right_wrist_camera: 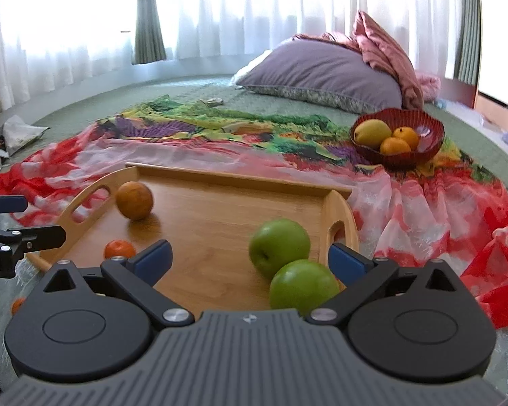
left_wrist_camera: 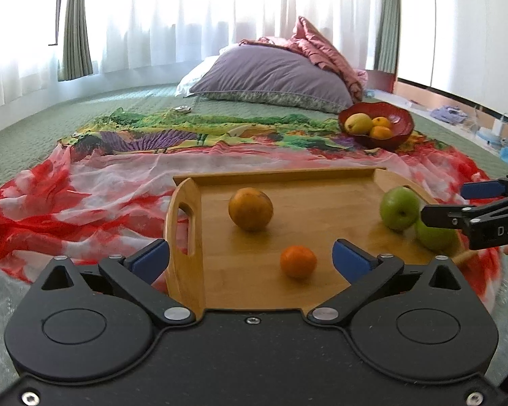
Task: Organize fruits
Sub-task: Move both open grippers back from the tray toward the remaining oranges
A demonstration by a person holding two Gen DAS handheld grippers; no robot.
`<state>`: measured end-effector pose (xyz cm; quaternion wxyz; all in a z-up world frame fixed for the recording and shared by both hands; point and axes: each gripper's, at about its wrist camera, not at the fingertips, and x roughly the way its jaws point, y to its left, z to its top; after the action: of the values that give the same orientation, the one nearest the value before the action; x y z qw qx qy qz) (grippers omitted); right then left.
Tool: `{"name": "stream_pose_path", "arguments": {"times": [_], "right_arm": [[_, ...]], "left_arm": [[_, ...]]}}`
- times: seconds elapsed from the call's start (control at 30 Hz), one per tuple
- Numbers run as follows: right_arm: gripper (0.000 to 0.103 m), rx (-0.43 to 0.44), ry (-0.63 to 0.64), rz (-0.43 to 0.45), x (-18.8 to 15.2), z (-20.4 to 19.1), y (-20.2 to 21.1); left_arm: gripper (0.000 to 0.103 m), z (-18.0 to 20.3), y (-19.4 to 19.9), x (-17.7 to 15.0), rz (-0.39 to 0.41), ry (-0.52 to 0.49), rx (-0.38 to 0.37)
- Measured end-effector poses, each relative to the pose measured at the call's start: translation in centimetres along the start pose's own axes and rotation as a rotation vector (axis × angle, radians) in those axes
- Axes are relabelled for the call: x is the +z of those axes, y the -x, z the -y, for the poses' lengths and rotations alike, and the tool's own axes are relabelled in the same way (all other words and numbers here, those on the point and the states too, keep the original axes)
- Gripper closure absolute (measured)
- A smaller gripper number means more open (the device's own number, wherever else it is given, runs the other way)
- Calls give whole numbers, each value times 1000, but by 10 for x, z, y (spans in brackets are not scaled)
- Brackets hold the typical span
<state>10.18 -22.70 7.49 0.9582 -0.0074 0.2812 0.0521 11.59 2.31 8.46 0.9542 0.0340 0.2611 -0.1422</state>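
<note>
A wooden tray [left_wrist_camera: 288, 174] [right_wrist_camera: 237, 177] lies on a colourful scarf on the bed. It carries a large orange [left_wrist_camera: 250, 208] [right_wrist_camera: 133, 199], a small tangerine [left_wrist_camera: 298, 260] [right_wrist_camera: 118, 249] and two green apples [left_wrist_camera: 399, 208] [right_wrist_camera: 303, 286] touching each other. My left gripper [left_wrist_camera: 250, 257] [right_wrist_camera: 27, 220] is open at the tray's left end, its fingers either side of the handle without touching it. My right gripper [right_wrist_camera: 250, 257] [left_wrist_camera: 457, 201] is open at the right end, just behind the nearer apple, gripping nothing.
A red bowl [left_wrist_camera: 399, 135] [right_wrist_camera: 406, 160] with a mango and two oranges sits beyond the tray to the right. A purple pillow [left_wrist_camera: 274, 71] and pink bedding lie further back. Another small orange fruit [right_wrist_camera: 17, 304] rests on the bed left of the tray.
</note>
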Motion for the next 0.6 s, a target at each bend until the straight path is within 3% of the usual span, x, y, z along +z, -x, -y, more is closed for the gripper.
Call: {"name": "stream_pose_path", "arguments": {"times": [0.13,0.23,0.6], "right_arm": [[0,4,32,23,-11,-13,13],[0,14,50,28,-20,-20,19],[2,91,122,20,-55,-44,30]], "left_arm": [[0,5,16,-12,20,-24,-8],[0,5,28,-22,40,-18,-59],[0,10,44,-57,15,3,-109]]}}
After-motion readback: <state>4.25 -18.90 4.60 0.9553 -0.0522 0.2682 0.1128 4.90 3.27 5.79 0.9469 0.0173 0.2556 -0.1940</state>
